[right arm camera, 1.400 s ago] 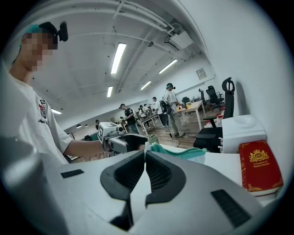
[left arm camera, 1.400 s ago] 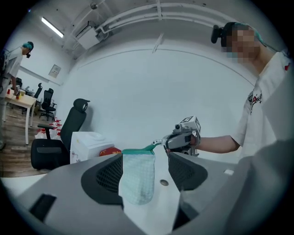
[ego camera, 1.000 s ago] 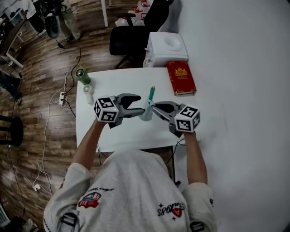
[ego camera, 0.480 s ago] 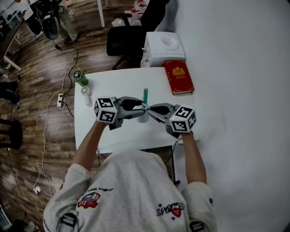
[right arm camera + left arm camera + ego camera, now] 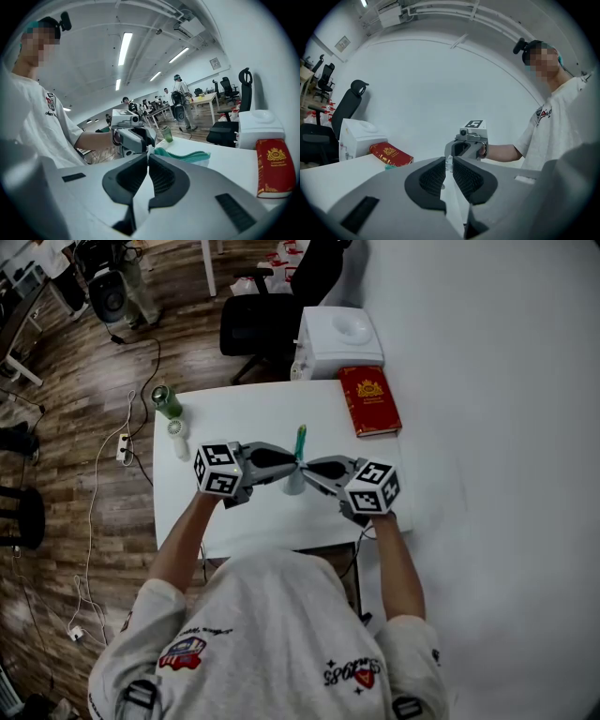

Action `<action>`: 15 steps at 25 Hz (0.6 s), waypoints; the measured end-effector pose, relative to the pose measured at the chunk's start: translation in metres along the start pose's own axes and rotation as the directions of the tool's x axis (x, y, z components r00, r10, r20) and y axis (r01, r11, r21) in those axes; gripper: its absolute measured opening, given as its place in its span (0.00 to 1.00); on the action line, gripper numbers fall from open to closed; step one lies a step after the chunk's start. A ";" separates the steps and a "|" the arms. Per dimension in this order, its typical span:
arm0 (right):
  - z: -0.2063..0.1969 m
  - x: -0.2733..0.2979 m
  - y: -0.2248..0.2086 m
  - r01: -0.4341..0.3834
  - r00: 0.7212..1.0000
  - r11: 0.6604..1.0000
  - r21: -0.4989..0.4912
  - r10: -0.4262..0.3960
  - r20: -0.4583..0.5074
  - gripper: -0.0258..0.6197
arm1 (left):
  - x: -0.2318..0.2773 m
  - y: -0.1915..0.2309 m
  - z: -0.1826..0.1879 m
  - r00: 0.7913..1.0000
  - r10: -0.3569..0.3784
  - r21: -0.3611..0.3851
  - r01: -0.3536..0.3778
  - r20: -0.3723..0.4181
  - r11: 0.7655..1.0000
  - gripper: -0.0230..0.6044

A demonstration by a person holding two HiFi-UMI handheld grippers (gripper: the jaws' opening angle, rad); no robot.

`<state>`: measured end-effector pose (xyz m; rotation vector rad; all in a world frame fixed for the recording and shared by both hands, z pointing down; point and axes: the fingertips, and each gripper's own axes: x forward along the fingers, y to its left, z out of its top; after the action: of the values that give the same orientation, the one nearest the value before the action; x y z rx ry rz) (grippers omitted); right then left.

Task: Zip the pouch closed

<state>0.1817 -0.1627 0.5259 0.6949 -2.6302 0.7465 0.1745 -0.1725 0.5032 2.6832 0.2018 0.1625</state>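
Pouch [image 5: 296, 484] material, thin and pale, is pinched between the ribbed pads [image 5: 434, 175] of the left gripper [image 5: 449, 162]. Its jaws have just been closing and are now all but together on that material; which part of the pouch is caught cannot be told. The right gripper [image 5: 147, 156] is pressed fully together on the pouch's near end, just where the teal zip [image 5: 183, 156] begins.

With a grip taken on each side, the hold needed for zipping is judged to be set up: the pouch can be anchored by one gripper while the other is drawn along the zip. How far the zip is already closed cannot be made out.

The two grippers are met tip to tip at the centre of the head view, and the pouch is held there between them, over the white table [image 5: 234, 418]. Whether it rests on the table cannot be told. Its long axis is taken to lie along the zip. In the head view the zip runs from the tips toward the top of the frame, away from the person and across the line of the two grippers. In the right gripper view it runs off to the right of the jaws. A red book [image 5: 372, 400] lies well apart at the upper right.
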 end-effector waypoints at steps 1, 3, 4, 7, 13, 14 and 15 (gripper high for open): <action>-0.001 0.000 0.000 0.002 1.000 1.000 0.001 -0.002 -0.002 0.07 | 0.000 0.000 0.000 1.000 0.003 0.005 -0.003 -0.004 1.000 0.11; -0.002 0.001 0.000 0.006 1.000 1.000 0.003 -0.006 -0.003 0.07 | -0.002 0.001 -0.002 1.000 0.016 0.020 -0.016 -0.014 1.000 0.10; -0.002 0.001 0.000 0.006 1.000 1.000 0.005 -0.006 -0.002 0.07 | -0.003 0.002 -0.002 1.000 0.026 0.028 -0.025 -0.016 0.999 0.08; -0.003 0.003 0.002 0.000 1.000 1.000 0.011 0.000 0.004 0.07 | -0.008 0.005 -0.003 0.998 0.054 0.046 -0.053 -0.020 0.998 0.05; -0.004 0.004 0.004 -0.008 1.000 1.000 0.016 0.008 0.005 0.07 | -0.008 0.005 -0.006 0.997 0.071 0.063 -0.069 -0.035 0.996 0.05; -0.005 0.005 0.004 -0.010 1.000 1.000 0.018 0.010 0.006 0.07 | -0.008 0.005 -0.007 0.996 0.075 0.067 -0.072 -0.037 0.995 0.05; -0.005 0.005 0.004 -0.011 1.000 1.000 0.019 0.011 0.006 0.07 | -0.008 0.006 -0.007 0.996 0.080 0.072 -0.077 -0.040 0.994 0.05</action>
<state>0.1766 -0.1588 0.5308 0.6893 -2.6372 0.7750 0.1662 -0.1757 0.5115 2.7613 0.1174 0.2413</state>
